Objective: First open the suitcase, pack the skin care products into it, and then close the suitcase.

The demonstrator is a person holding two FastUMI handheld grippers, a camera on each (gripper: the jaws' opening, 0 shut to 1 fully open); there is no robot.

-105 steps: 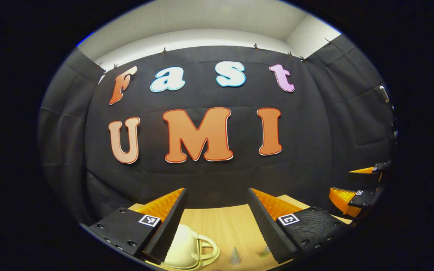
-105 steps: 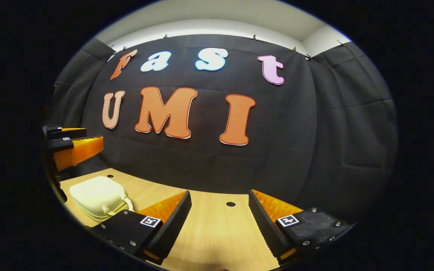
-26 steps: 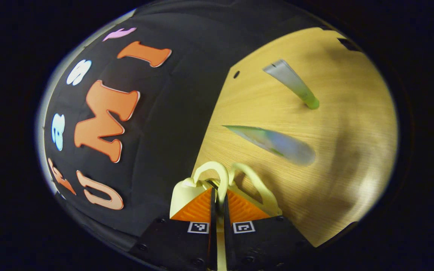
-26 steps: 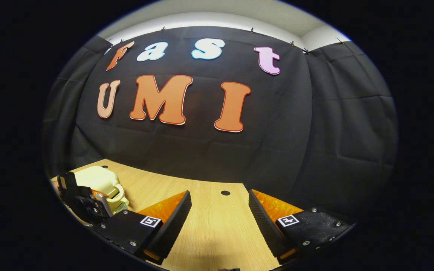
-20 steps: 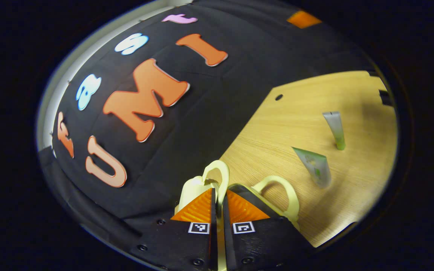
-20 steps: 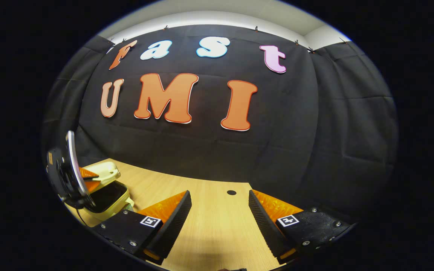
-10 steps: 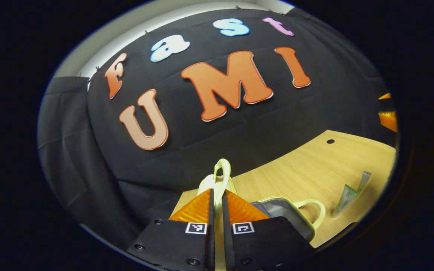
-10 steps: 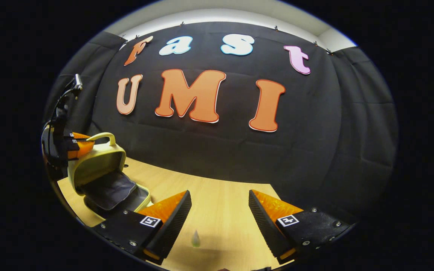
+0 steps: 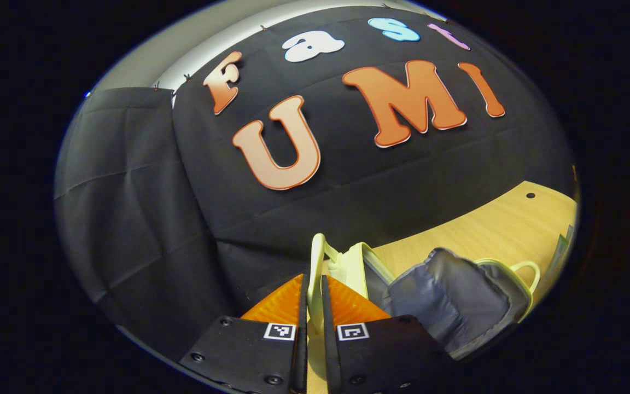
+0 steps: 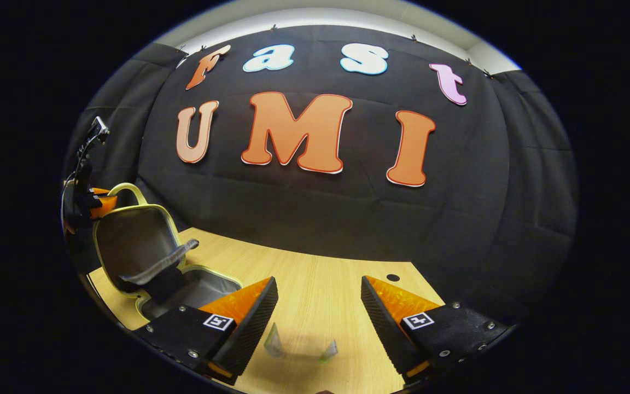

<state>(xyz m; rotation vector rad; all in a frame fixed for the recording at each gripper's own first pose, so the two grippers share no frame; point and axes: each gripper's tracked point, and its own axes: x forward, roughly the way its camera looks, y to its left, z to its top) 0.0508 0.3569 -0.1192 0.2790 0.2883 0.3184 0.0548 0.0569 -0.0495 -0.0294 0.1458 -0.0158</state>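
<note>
The small pale-yellow suitcase (image 10: pixel 129 241) stands open at the left of the wooden table (image 10: pixel 293 268), its lid upright and its dark grey lining (image 9: pixel 446 301) showing. My left gripper (image 9: pixel 314 284) is shut on the lid's handle (image 9: pixel 318 257), holding the lid up; in the right gripper view the left gripper (image 10: pixel 93 202) is at the lid's top edge. The base's own handle (image 9: pixel 525 271) lies free. My right gripper (image 10: pixel 318 287) hangs open over the table, holding nothing. Two small skin care tubes (image 10: pixel 274 342) (image 10: pixel 328 350) stand just below and between its fingers.
The booth's black cloth wall (image 10: pixel 320 219) closes the table's far side. A small round hole (image 10: pixel 392 277) sits in the tabletop near the right finger. Bare wood lies between the suitcase and the tubes.
The left gripper has swung the lid further up and back, from half open to upright, baring the lining. The right gripper has tipped down a little, bringing both tubes into its view.
</note>
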